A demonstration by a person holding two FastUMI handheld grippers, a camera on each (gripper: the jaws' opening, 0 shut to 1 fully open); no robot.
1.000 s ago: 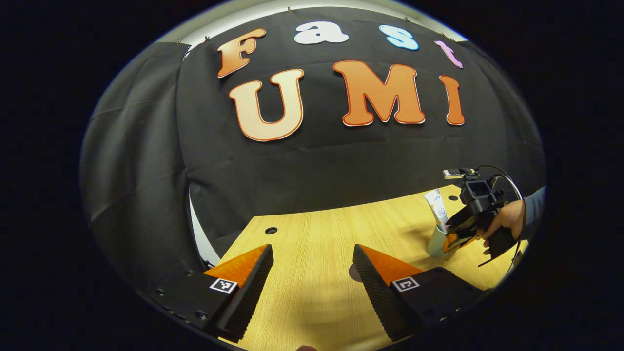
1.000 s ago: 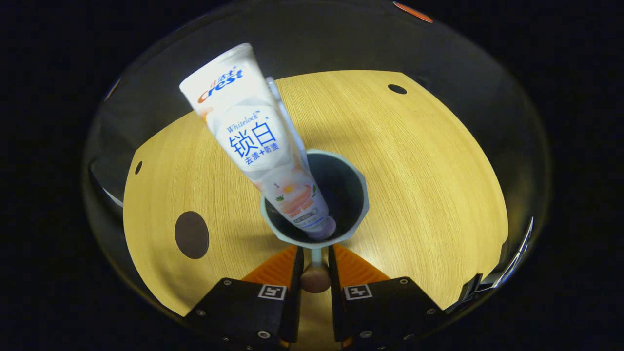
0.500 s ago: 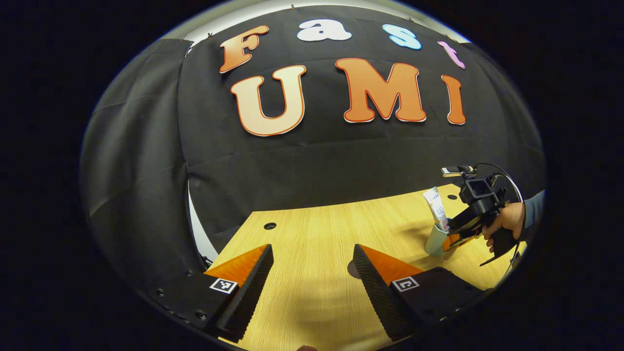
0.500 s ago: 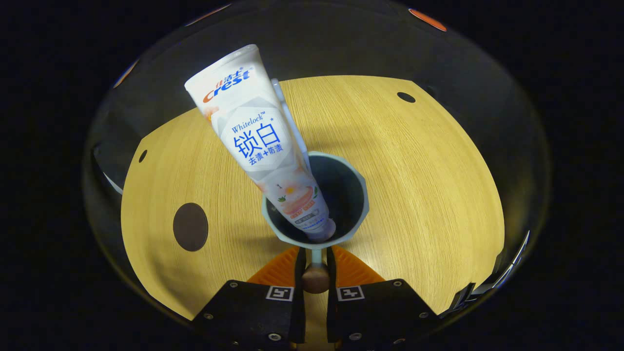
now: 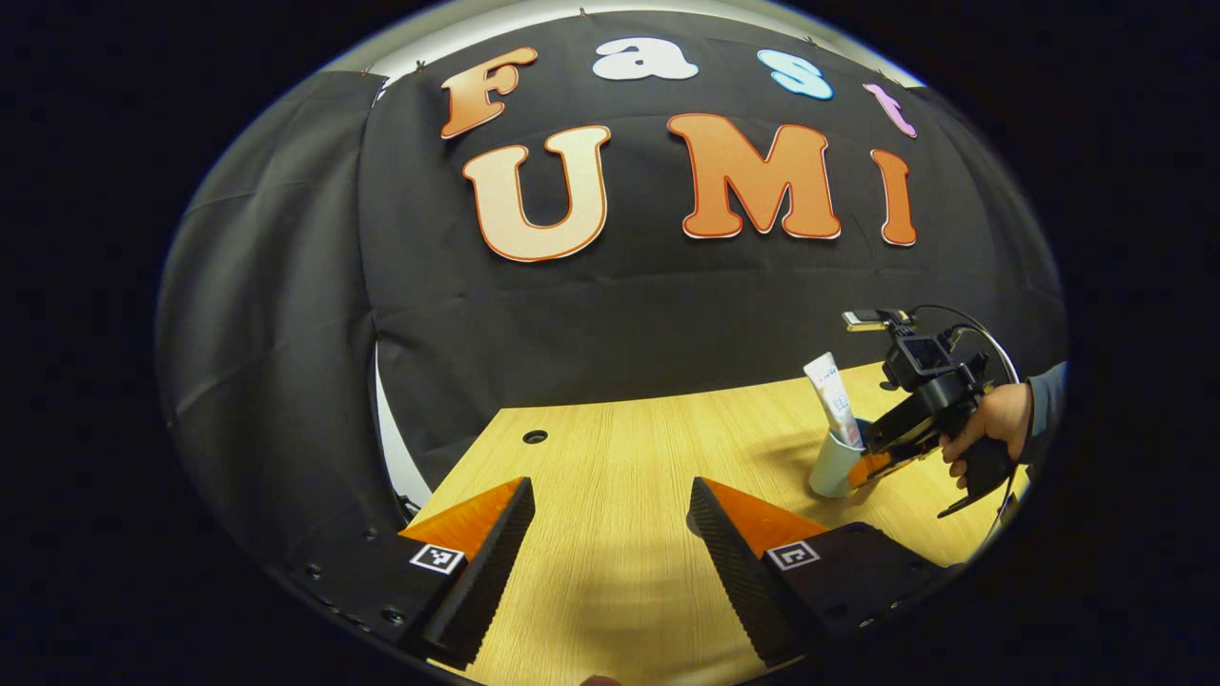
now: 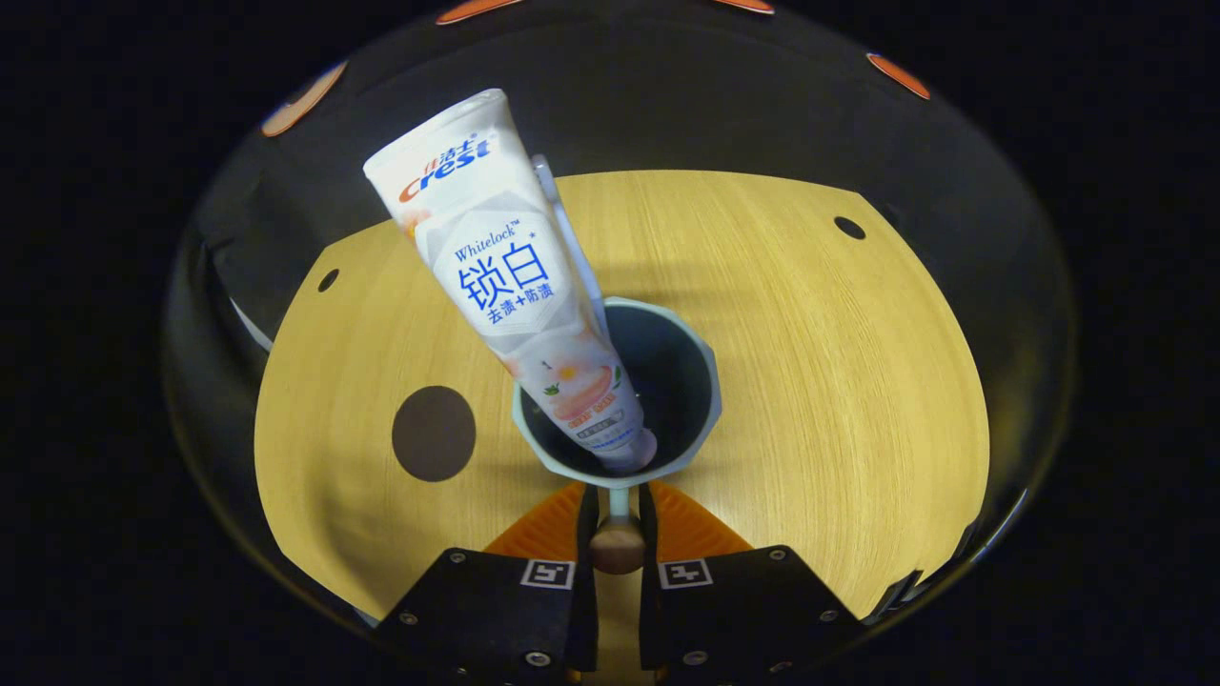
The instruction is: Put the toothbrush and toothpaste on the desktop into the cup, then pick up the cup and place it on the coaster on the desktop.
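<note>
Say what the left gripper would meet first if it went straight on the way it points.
Probably nothing soon: the left gripper is open over bare desktop, and the way looks free up to the black cloth wall. The cup stands well off to its right.

Bare desktop (image 6: 810,362) lies open all around the cup (image 6: 701,381), the landmark here. The toothpaste (image 6: 505,276) leans out of the cup over its far-left rim, with the toothbrush (image 6: 562,224) behind it, blocking approach from that side. The coaster (image 6: 434,433) lies flat, apart to the cup's left. The right gripper (image 6: 617,519) closes off the cup's near side, clamped on its handle.
</note>
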